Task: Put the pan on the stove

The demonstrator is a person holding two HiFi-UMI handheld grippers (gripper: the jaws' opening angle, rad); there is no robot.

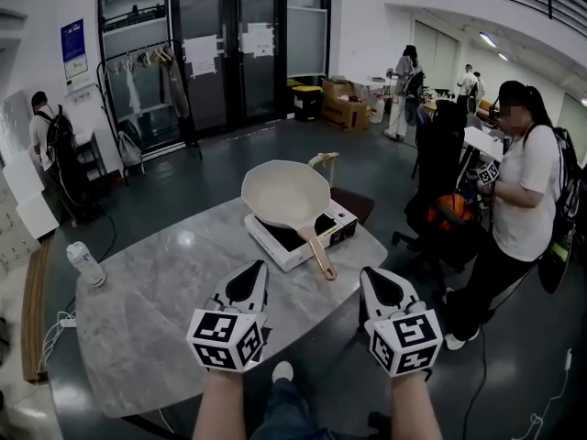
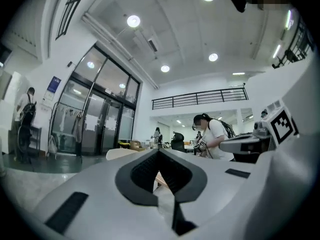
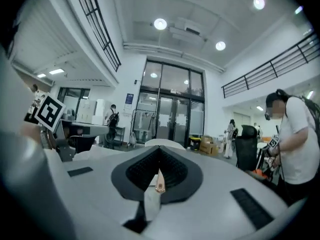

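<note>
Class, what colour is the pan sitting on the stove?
The pan is cream; clearest in the head view.

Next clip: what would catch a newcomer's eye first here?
A cream pan sits on the white portable stove at the far side of the marble table, its handle pointing toward the wearer. Nearer, the left gripper and right gripper hover side by side, jaws together and empty.

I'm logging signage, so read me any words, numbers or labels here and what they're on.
Nothing reads clearly.
Blue poster, far left: too blurred.
Paper sheets on the glass doors: too small.
Marker cubes on left gripper and right gripper: square patterns, no letters.
</note>
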